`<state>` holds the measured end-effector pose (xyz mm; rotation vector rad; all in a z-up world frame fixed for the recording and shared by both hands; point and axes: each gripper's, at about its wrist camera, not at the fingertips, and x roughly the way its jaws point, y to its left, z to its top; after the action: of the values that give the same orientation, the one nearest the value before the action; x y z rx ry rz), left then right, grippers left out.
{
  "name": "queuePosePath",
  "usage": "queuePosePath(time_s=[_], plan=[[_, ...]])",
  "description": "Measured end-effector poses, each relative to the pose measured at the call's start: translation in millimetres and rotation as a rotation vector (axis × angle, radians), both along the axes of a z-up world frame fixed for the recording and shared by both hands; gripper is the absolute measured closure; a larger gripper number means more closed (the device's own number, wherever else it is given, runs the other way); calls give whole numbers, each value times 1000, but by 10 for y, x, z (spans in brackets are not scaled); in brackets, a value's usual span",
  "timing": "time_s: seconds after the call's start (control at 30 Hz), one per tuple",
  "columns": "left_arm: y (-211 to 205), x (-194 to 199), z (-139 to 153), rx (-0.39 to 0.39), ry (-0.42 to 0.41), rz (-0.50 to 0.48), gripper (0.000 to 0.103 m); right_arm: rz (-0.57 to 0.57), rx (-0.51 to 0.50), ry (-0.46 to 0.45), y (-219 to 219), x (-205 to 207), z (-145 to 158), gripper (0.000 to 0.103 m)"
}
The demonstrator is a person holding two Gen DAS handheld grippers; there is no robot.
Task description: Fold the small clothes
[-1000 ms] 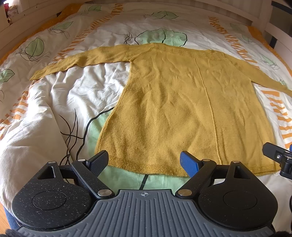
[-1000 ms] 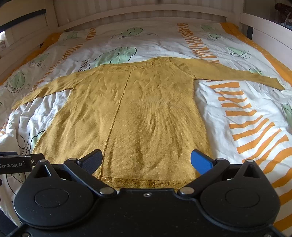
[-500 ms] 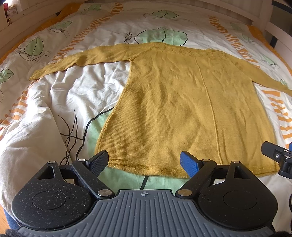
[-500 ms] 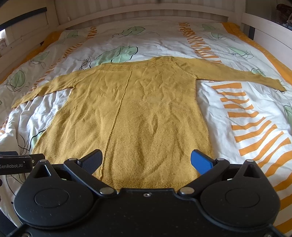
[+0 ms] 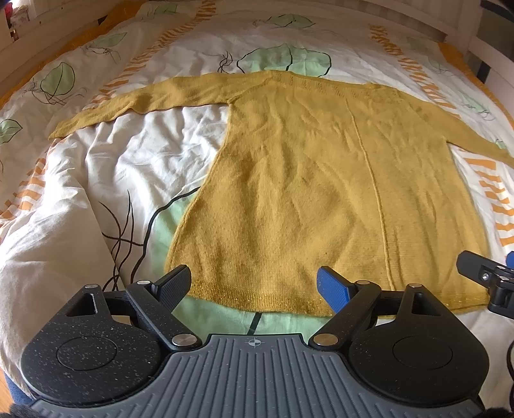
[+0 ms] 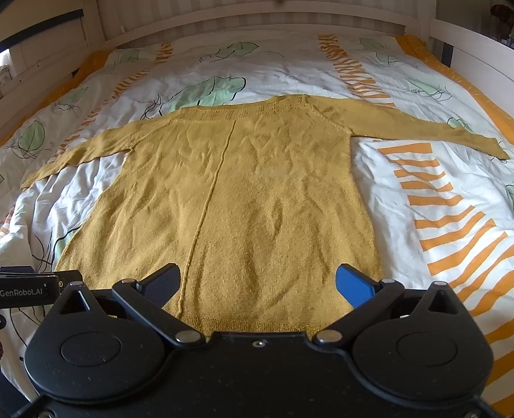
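- Both grippers have crept slightly forward towards the sweater's hem since a second ago; nothing else has shifted.
- Left gripper (image 5: 253, 286) hovers at the hem, fingers wide apart, empty.
- Right gripper (image 6: 257, 284) likewise: spread apart, holding nothing.
- Mustard knit sweater (image 6: 244, 205) lies flat mid-duvet (image 6: 401, 180), sleeves stretched towards both side edges, neckline towards the headboard (image 6: 257, 16).

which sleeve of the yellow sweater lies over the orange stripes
The right-hand sleeve: its cuff end rests on the duvet's orange stripes. The left-hand sleeve lies on plain white, crumpled fabric beside leaf prints instead.
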<state>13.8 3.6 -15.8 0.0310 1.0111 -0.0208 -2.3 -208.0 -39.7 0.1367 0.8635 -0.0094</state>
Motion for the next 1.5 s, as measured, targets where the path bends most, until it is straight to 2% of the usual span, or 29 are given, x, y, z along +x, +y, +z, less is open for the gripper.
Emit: queuePosePath(time_s=[0.83,1.03,1.17,1.33,1.5], plan=[[129,221,-141,-48,40,24,18,33,24,54,62,224,-169,1],[264,379,-217,-76,40,44,18,74,65,10,48,371,-220,1],[370,529,-246,-56,21,59,18,100,68,-8,63,531,-240,1],[583,792,-207,-38,-41,72,17,109,136,-35,22,788,-252,1],[924,1132,-124,-87,-143,107,17,104,201,-72,15,1082,-236,1]])
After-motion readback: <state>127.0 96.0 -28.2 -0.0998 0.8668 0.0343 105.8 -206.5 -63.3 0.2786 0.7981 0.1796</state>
